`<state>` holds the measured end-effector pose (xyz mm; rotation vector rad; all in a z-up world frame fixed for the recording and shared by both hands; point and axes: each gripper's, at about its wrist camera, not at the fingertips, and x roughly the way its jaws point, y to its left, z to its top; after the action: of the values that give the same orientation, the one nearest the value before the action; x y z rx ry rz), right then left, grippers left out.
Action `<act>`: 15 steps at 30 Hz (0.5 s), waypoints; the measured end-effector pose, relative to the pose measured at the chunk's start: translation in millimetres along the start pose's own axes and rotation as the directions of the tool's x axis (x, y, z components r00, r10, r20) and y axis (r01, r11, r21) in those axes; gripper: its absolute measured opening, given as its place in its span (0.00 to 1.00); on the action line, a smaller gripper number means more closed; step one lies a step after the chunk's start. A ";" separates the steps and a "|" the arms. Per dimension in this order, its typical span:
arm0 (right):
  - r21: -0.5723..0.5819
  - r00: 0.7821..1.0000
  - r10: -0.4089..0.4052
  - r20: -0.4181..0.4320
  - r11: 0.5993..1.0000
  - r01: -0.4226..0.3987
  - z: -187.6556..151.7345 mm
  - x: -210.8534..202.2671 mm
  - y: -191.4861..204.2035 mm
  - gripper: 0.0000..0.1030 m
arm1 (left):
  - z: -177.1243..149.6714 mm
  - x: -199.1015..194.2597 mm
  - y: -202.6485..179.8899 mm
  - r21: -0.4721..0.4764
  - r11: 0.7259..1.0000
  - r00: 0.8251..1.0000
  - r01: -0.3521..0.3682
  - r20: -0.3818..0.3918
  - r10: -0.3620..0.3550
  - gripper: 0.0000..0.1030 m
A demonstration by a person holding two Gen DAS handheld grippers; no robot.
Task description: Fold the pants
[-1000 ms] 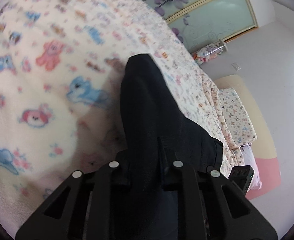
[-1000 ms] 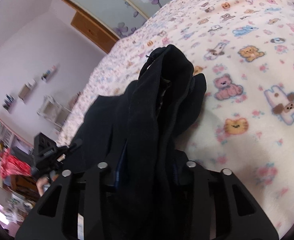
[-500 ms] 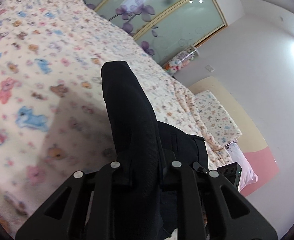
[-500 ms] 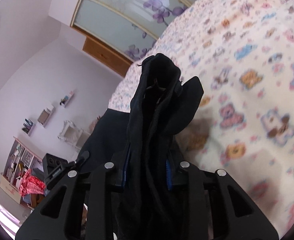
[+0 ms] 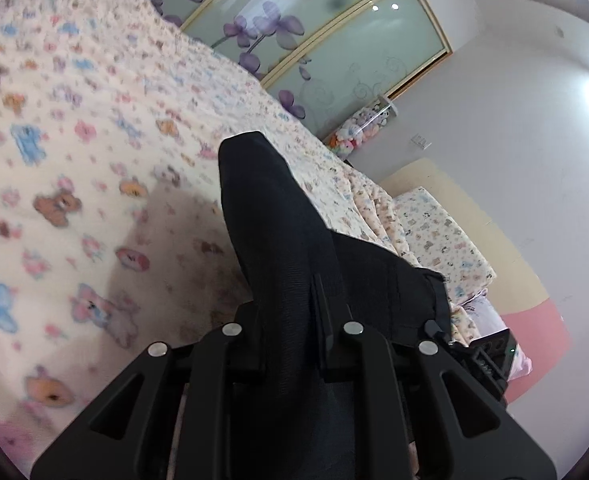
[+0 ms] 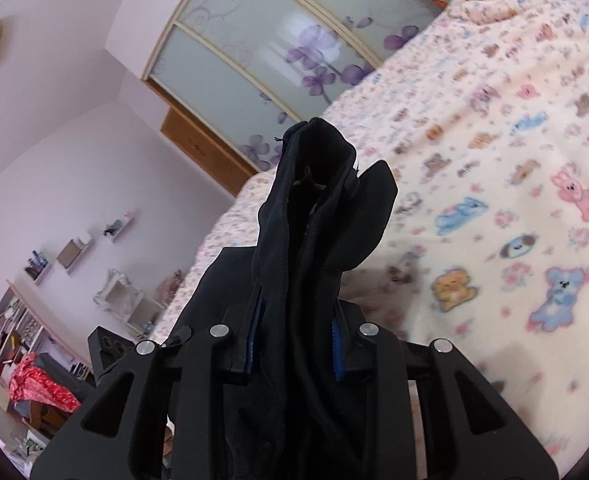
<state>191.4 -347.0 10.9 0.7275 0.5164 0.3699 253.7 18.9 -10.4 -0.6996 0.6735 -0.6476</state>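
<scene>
The left tongs (image 5: 292,344) are closed tight on a bunch of the black pants (image 5: 278,240). The right tongs (image 6: 292,344) are closed tight on another bunch of the same pants (image 6: 318,216). The cloth is squeezed between the fingers of each one and pokes out past the tips like a soft black tower.

The pants are up in the air, over the bed. Under them lies the blanket (image 5: 66,168), cream colored with little bears, bunnies and puppies on it. A dark shadow from the pants falls on the blanket just below the left tongs.

The pants stretch from one pair of tongs to the other, so their long side runs across, from left to right. In the left view the cloth goes off to the right, toward the other tongs (image 5: 490,354), which peek in low at the edge. In the right view the cloth goes off to the left, and the left tongs (image 6: 106,344) show there too. Both hands hold the pants, so neither is nearer than the other. I think the next job is to lay the pants down flat on the bed, and for that both tongs should go down together and keep the cloth pulled straight between them.

Behind the bed are sliding doors (image 6: 262,60) with purple flowers on the glass. I cannot see any words or labels on the pants or anywhere else.
</scene>
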 end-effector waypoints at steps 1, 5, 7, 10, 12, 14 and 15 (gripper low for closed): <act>0.003 1.000 0.001 0.000 1.000 -0.001 0.1 -0.4 -1.8 0.27 | 0.1 0.3 0.6 -0.002 1.000 1.000 0.009 0.003 -0.009 0.15; -0.009 0.999 0.020 0.042 1.000 -0.020 4.4 -5.6 -4.3 0.27 | 2.3 -4.1 -7.3 0.062 0.998 0.999 -0.020 0.030 0.018 0.16; 0.021 0.999 -0.037 0.035 0.999 0.036 3.7 -2.8 -13.0 0.27 | 0.9 4.2 10.4 -0.030 0.998 0.999 -0.054 -0.010 0.054 0.17; 0.064 0.983 -0.177 -0.055 0.981 0.181 -7.9 13.2 -32.7 0.28 | -7.6 18.1 49.0 -0.176 0.977 0.991 -0.123 -0.079 0.110 0.20; 0.089 0.979 -0.193 -0.063 0.976 0.198 -10.9 15.9 -41.3 0.30 | -11.8 19.8 65.5 -0.240 0.965 0.992 -0.106 -0.085 0.088 0.28; 0.106 0.975 -0.207 -0.076 0.971 0.214 -9.3 16.0 -42.7 0.46 | -12.7 17.7 73.0 -0.288 0.954 0.994 -0.086 -0.083 0.064 0.31; 0.102 0.968 -0.236 -0.080 0.964 0.244 -9.7 14.3 -41.5 0.52 | -12.4 15.5 74.8 -0.301 0.950 0.995 -0.083 -0.079 0.062 0.33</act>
<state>203.5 -363.6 -29.1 0.7518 0.6854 0.1394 276.6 47.8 -78.4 -0.9358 0.8701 -0.5059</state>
